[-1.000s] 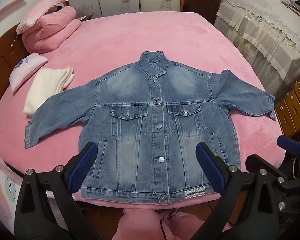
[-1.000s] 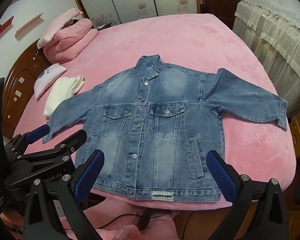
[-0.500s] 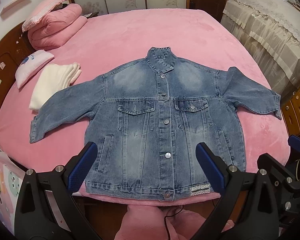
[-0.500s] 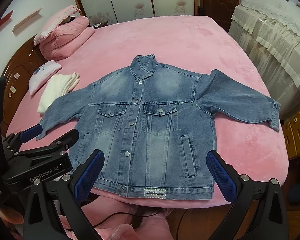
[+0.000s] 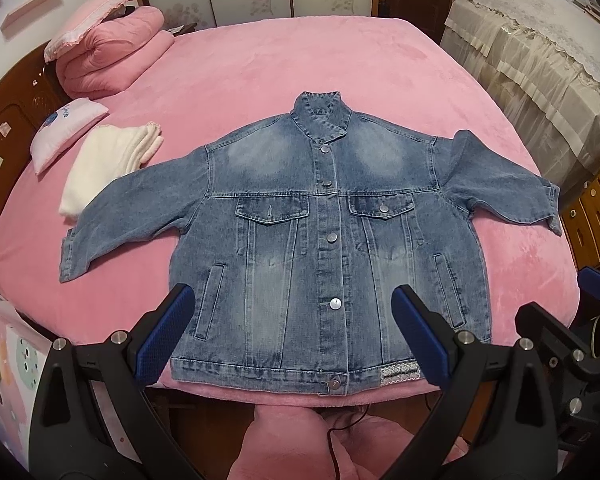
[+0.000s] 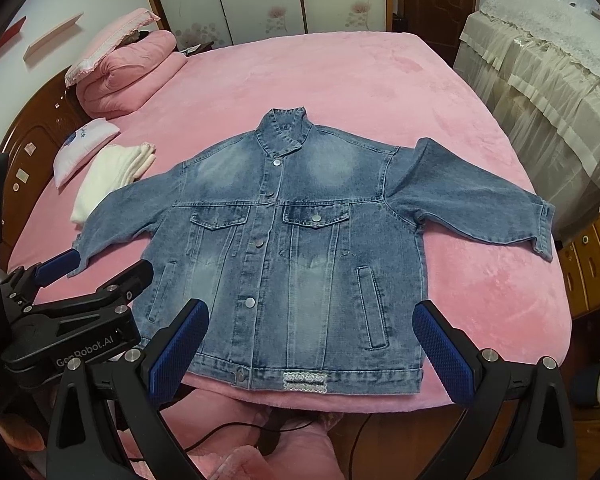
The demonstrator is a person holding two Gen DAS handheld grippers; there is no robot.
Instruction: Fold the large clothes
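Note:
A blue denim jacket (image 5: 324, 236) (image 6: 288, 248) lies flat and buttoned on the pink bed (image 5: 300, 72) (image 6: 320, 80), front up, both sleeves spread out, hem at the near bed edge. My left gripper (image 5: 292, 332) hovers open above the hem with nothing between its blue pads. My right gripper (image 6: 312, 344) is open too, above the hem's right part, empty. The left gripper (image 6: 72, 300) shows at the left of the right wrist view. A corner of the right gripper (image 5: 580, 328) shows at the right edge of the left wrist view.
A folded white cloth (image 5: 108, 164) and a small pillow (image 5: 66, 128) lie by the left sleeve. A rolled pink quilt (image 5: 108, 56) sits at the headboard. A lace-covered cabinet (image 5: 540, 60) and wooden drawers (image 5: 596, 216) stand to the right. A cable (image 6: 228, 432) runs below.
Both grippers have drawn slightly nearer and higher over the bed, so the jacket sits lower and larger in each view. Nothing was grasped; the jacket has not moved.

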